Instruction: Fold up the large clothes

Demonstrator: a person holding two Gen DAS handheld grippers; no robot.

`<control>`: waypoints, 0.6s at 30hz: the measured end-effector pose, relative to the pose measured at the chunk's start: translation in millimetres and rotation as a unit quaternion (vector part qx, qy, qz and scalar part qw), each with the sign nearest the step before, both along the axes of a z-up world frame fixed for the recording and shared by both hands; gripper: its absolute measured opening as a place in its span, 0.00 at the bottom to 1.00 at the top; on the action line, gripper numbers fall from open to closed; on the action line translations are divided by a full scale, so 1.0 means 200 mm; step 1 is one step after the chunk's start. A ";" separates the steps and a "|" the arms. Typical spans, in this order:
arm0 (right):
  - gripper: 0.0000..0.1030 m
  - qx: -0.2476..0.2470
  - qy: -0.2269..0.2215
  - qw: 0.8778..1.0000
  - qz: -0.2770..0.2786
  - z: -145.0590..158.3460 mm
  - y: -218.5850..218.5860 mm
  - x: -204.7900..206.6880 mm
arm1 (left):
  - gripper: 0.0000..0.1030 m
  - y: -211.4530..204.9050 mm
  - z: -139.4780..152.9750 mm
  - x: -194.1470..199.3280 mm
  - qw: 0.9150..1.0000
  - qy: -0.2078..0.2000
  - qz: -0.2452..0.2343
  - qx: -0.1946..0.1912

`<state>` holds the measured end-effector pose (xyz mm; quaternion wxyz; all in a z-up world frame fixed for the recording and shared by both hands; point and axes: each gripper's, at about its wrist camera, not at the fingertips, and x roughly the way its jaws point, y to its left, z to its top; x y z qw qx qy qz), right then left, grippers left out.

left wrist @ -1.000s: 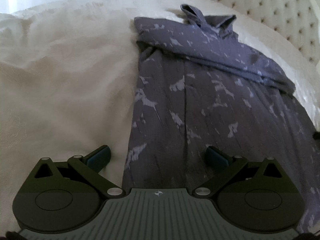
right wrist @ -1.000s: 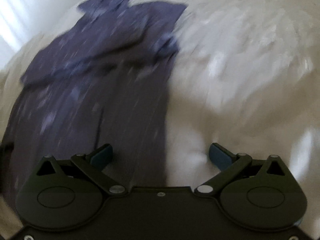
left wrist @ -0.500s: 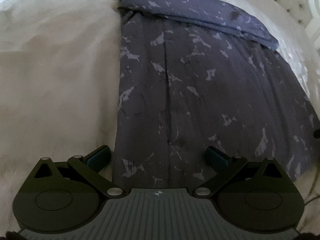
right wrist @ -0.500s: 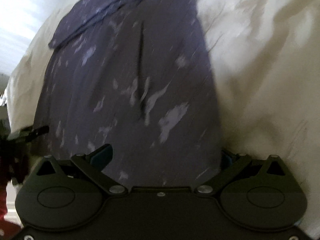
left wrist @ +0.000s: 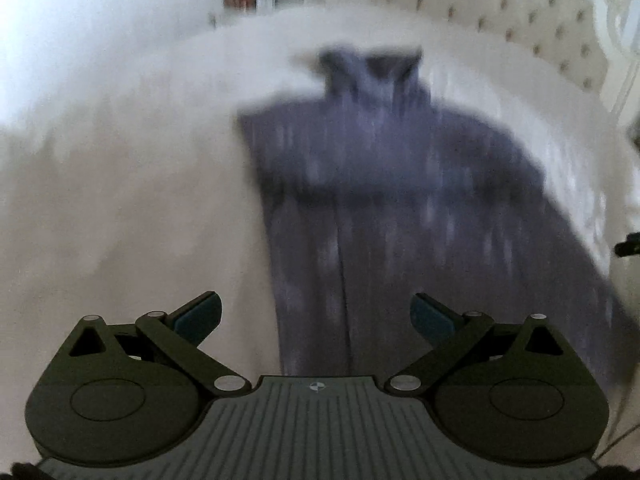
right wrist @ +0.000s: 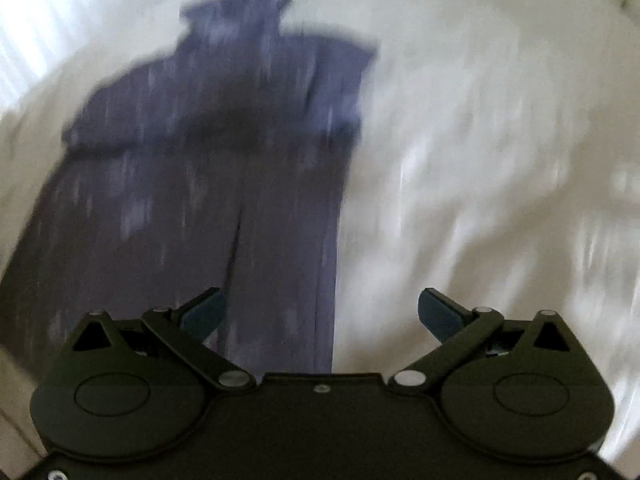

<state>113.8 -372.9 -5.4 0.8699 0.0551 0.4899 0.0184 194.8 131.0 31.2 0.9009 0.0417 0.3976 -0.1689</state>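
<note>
Purple-grey cloth, the garment point(left wrist: 404, 216), lies flat on the white bed point(left wrist: 120, 184), its long axis running from 6 to 12 o'clock away from both grippers. The left gripper point(left wrist: 316, 314) and the right gripper point(right wrist: 322, 312) are both wide open and hold nothing. The near hem lies between each gripper's fingers, about equally close to both. Both views are blurred.

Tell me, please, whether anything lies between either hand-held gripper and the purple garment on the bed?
Nothing visible does. The purple garment lies spread on the white bedding, and the open left hand-held gripper and the open right hand-held gripper each look straight onto its near end, though both views are motion-blurred.
</note>
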 end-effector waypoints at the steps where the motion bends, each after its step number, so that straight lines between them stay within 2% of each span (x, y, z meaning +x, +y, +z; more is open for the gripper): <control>1: 0.99 -0.001 -0.023 1.000 -0.001 0.04 0.00 0.05 | 0.99 -0.02 0.04 0.05 1.000 -0.019 0.000 -0.009; 5: 0.99 -0.026 -0.117 0.993 0.010 0.12 0.10 0.33 | 0.99 -0.17 0.13 0.29 0.996 -0.087 -0.001 -0.031; 8: 0.98 -0.039 -0.154 0.987 0.025 0.10 0.21 0.59 | 0.99 -0.33 0.11 0.49 0.991 -0.130 0.012 -0.013; 9: 0.96 -0.030 -0.159 0.986 0.030 0.08 0.23 0.66 | 0.98 -0.39 0.08 0.57 0.991 -0.134 0.015 -0.003; 10: 0.85 -0.020 -0.162 0.986 0.035 0.06 0.25 0.75 | 0.97 -0.45 0.06 0.64 0.991 -0.136 0.009 0.001; 11: 0.70 -0.009 -0.163 0.986 0.039 0.04 0.28 0.84 | 0.87 -0.50 0.03 0.70 0.991 -0.137 -0.005 -0.001; 12: 0.65 0.000 -0.164 0.986 0.041 0.01 0.30 0.92 | 0.79 -0.56 0.01 0.78 0.991 -0.135 -0.017 -0.004; 13: 0.62 0.009 -0.167 0.985 0.044 -0.01 0.31 1.00 | 0.67 -0.61 -0.01 0.86 0.991 -0.130 -0.019 -0.004; 14: 0.61 0.017 -0.170 0.984 0.048 -0.04 0.33 1.09 | 0.61 -0.65 -0.04 0.93 0.992 -0.125 -0.016 -0.005; 16: 0.59 0.015 -0.179 0.983 0.046 -0.09 0.35 1.23 | 0.54 -0.71 -0.09 1.07 0.993 -0.112 -0.014 -0.020; 18: 0.59 0.011 -0.188 0.981 0.043 -0.12 0.37 1.37 | 0.52 -0.74 -0.13 1.20 0.995 -0.092 -0.012 -0.036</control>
